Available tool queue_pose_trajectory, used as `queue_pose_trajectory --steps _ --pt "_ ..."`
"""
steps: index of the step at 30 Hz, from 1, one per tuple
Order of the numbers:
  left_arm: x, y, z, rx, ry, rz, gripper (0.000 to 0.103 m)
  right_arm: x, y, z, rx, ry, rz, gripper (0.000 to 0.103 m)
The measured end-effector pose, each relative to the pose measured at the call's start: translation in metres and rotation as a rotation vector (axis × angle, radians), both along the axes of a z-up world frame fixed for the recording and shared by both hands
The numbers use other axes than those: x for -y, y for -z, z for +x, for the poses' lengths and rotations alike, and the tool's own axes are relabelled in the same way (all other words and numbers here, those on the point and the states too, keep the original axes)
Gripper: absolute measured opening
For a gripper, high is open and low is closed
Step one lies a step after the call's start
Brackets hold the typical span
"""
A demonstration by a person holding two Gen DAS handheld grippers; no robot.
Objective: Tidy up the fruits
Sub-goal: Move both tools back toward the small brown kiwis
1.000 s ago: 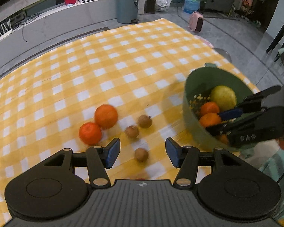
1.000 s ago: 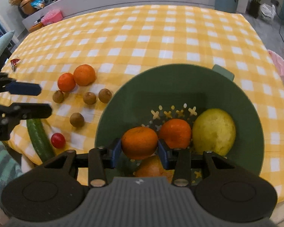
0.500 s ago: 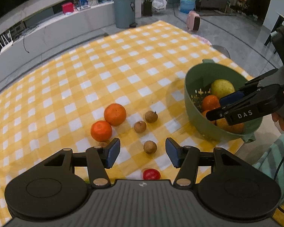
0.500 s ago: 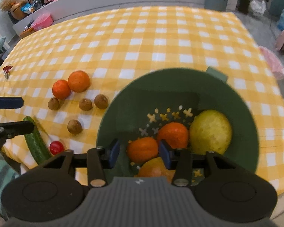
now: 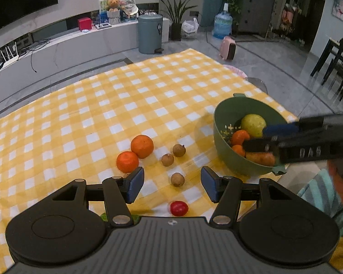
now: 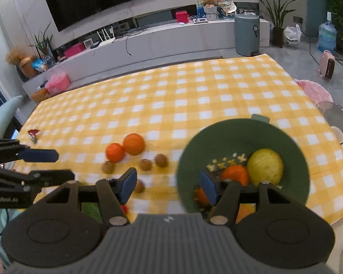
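The left gripper (image 5: 172, 183) hangs over the near edge of the yellow-and-white checked tablecloth (image 5: 130, 105), its blue-padded jaws parting a little wider with nothing between the pads. In its own view a small brown round fruit (image 5: 177, 179) lies on the cloth below the gap, just ahead at twelve o'clock. A small red tomato-like fruit (image 5: 178, 208) sits closer in, at six o'clock from the brown one. Two more brown fruits (image 5: 167, 159) lie a little further out, also toward twelve. At about eleven o'clock the smaller orange mandarin (image 5: 127, 161) touches a larger orange (image 5: 142, 146) behind it.

The green plastic colander bowl (image 5: 219, 137) stands at about two o'clock, already holding a yellow-green round fruit (image 5: 253, 125) and several orange ones. The right gripper (image 6: 168, 185) is above the bowl's near-left rim, its jaws opening and empty.

By this layout the left gripper is the nearer one to all the loose fruit, and the nearest brown fruit is the likely next pick. Being round, it has no long axis to line up with; the approach is simply forward and down. The carry would then run to the right, toward the bowl.
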State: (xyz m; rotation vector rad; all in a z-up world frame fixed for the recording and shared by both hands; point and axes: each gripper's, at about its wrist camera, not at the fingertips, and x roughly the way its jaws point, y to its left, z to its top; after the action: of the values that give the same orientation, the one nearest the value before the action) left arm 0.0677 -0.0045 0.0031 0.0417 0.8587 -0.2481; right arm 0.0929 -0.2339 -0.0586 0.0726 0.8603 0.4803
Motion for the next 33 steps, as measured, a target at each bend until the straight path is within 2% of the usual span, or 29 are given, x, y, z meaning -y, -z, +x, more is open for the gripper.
queue_pose_trajectory --steps 6,13,23,25,33 --pt "-0.017 0.005 -0.007 -0.003 -0.031 -0.028 0.069 -0.022 0.014 -0.025 -0.027 -0.014 0.038 0.059" --pt "-0.028 0.013 -0.011 -0.014 -0.03 -0.046 0.069 -0.053 0.039 -0.041 -0.075 -0.064 0.016 0.059" --pt "-0.043 0.028 -0.006 -0.031 -0.051 -0.081 0.068 -0.079 0.048 -0.039 -0.013 -0.053 -0.023 0.058" --pt "-0.046 0.031 -0.004 -0.033 -0.057 -0.088 0.068 -0.083 0.05 -0.037 0.004 -0.057 -0.031 0.053" --pt "-0.061 0.048 0.006 -0.069 -0.053 -0.107 0.068 -0.098 0.062 -0.027 0.039 -0.082 -0.113 0.05"
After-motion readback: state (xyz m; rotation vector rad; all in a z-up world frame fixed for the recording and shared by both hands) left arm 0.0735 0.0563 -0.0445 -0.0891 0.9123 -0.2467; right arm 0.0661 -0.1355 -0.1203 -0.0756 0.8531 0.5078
